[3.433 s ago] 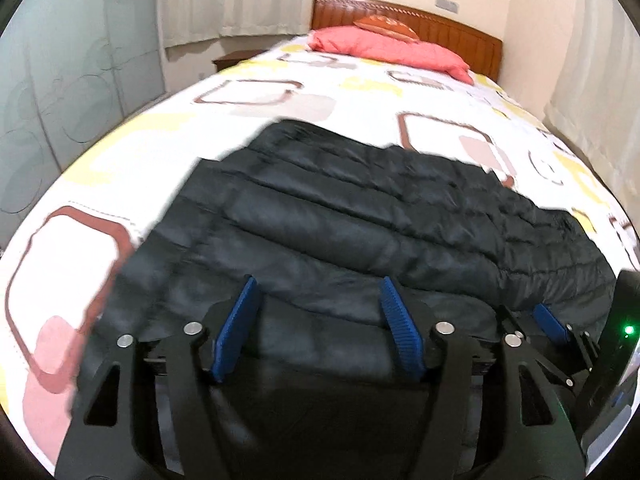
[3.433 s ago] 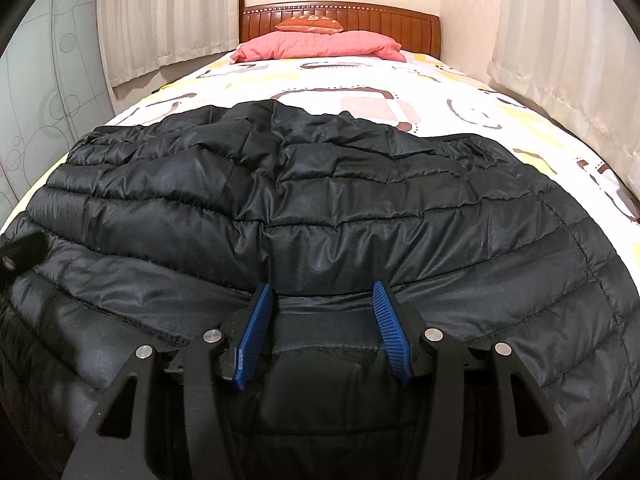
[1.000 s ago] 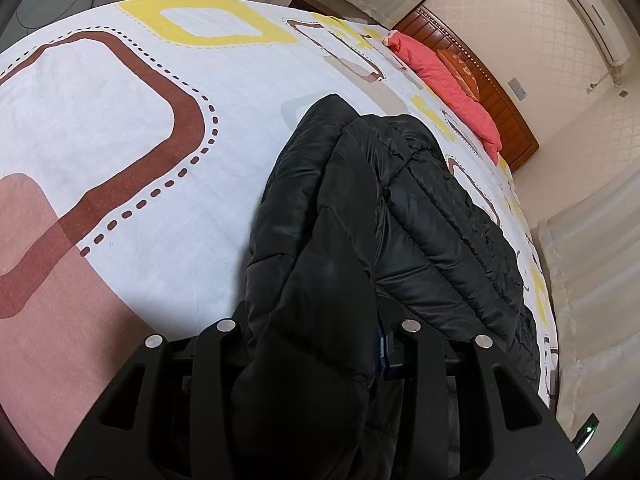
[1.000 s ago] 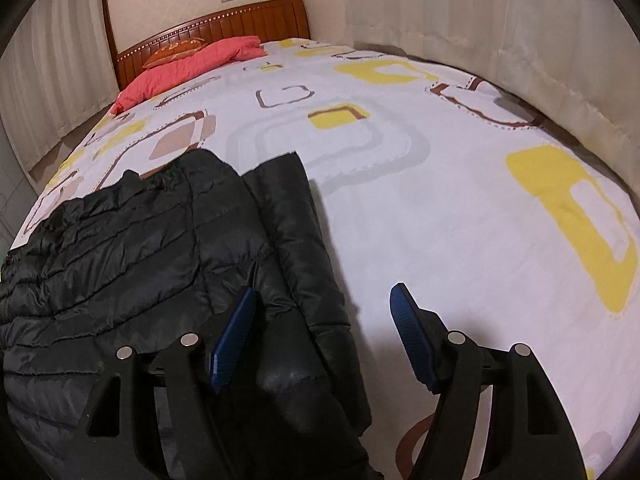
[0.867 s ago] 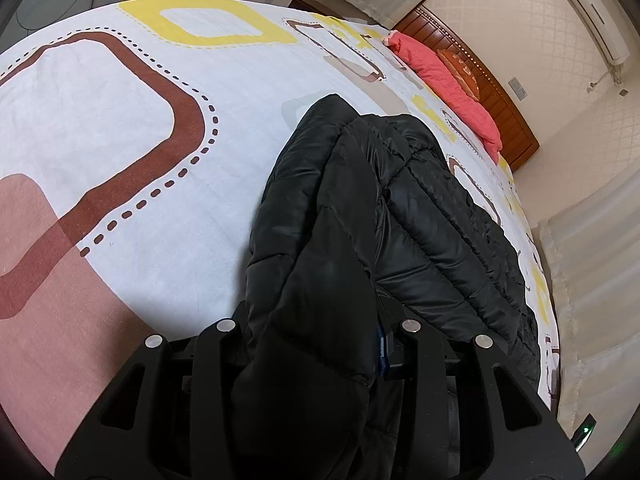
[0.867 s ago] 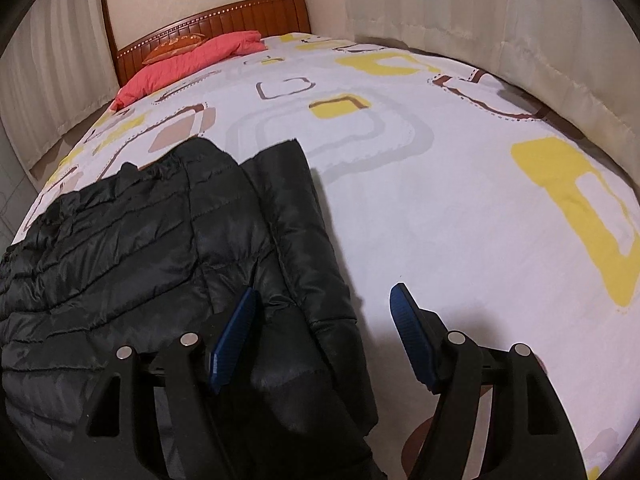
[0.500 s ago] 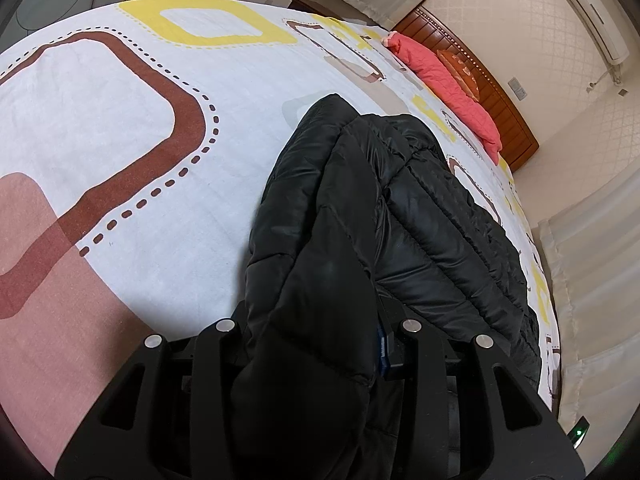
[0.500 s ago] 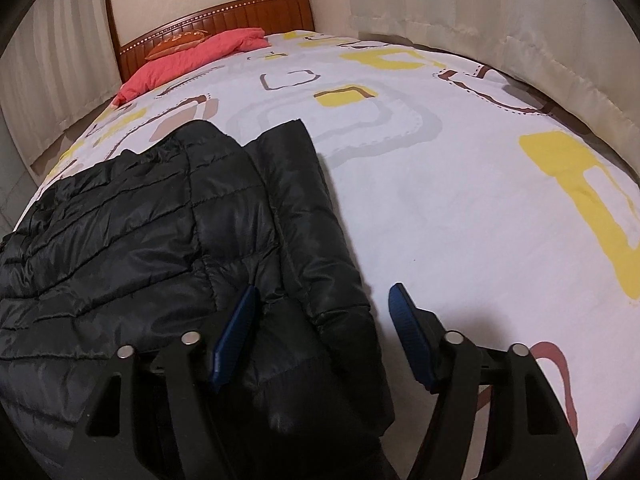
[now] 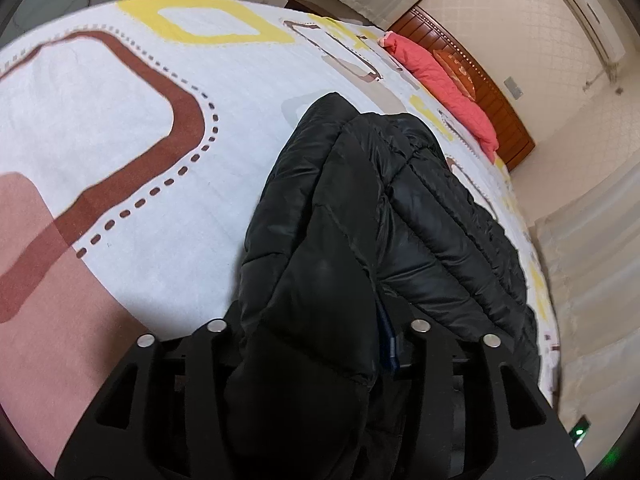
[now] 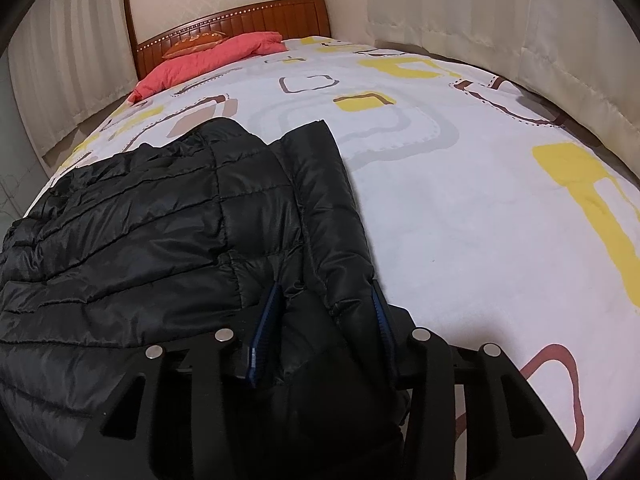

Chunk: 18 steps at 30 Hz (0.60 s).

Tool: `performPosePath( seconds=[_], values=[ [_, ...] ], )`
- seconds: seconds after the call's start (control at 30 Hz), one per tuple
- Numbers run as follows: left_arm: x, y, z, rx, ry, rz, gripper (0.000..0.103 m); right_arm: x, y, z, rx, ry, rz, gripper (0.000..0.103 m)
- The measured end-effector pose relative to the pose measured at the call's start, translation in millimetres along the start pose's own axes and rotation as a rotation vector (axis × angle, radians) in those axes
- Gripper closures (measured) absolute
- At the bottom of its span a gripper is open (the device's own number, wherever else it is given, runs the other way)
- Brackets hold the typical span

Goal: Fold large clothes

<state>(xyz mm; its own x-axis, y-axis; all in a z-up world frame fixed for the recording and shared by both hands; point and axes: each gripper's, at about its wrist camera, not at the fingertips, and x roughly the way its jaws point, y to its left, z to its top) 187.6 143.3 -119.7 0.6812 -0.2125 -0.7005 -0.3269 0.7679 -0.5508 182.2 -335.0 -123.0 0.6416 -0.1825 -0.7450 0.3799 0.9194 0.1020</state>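
A black puffer jacket (image 9: 400,220) lies folded lengthwise on the patterned bed sheet (image 9: 120,120). My left gripper (image 9: 312,316) has a thick fold of the jacket's near end between its jaws. The fold hides the left pad and touches the blue right pad (image 9: 390,340), and the jaws are opening. In the right wrist view the jacket (image 10: 160,220) spreads to the left. My right gripper (image 10: 326,300) straddles its right-hand edge strip, and its jaws are closing. Both blue pads (image 10: 264,332) press into the fabric.
A pink pillow (image 10: 208,60) and a wooden headboard (image 10: 240,16) stand at the bed's far end. Pale curtains (image 10: 520,20) hang along the right side. White sheet (image 10: 460,220) stretches right of the jacket. A green light (image 9: 578,432) glows at the lower right.
The right gripper's jaws have narrowed from wide open until both pads sit against the jacket's edge strip. The left gripper's fingers stand slightly wider around the fold and have not moved.
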Motion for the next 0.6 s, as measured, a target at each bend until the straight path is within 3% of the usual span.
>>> performPosePath(
  seconds=[0.2, 0.33, 0.6],
  values=[
    [1.1, 8.2, 3.3, -0.009, 0.023, -0.027, 0.04, -0.8, 1.9, -1.8, -0.005, -0.01, -0.007, 0.059],
    [3.1, 6.5, 3.4, 0.0, 0.03, -0.028, 0.038, -0.7, 2.0, -2.1, -0.005, -0.011, -0.007, 0.059],
    [-2.2, -6.2, -1.4, 0.068, -0.002, -0.012, 0.065, -1.8, 2.7, -2.2, -0.011, -0.018, -0.017, 0.059]
  ],
)
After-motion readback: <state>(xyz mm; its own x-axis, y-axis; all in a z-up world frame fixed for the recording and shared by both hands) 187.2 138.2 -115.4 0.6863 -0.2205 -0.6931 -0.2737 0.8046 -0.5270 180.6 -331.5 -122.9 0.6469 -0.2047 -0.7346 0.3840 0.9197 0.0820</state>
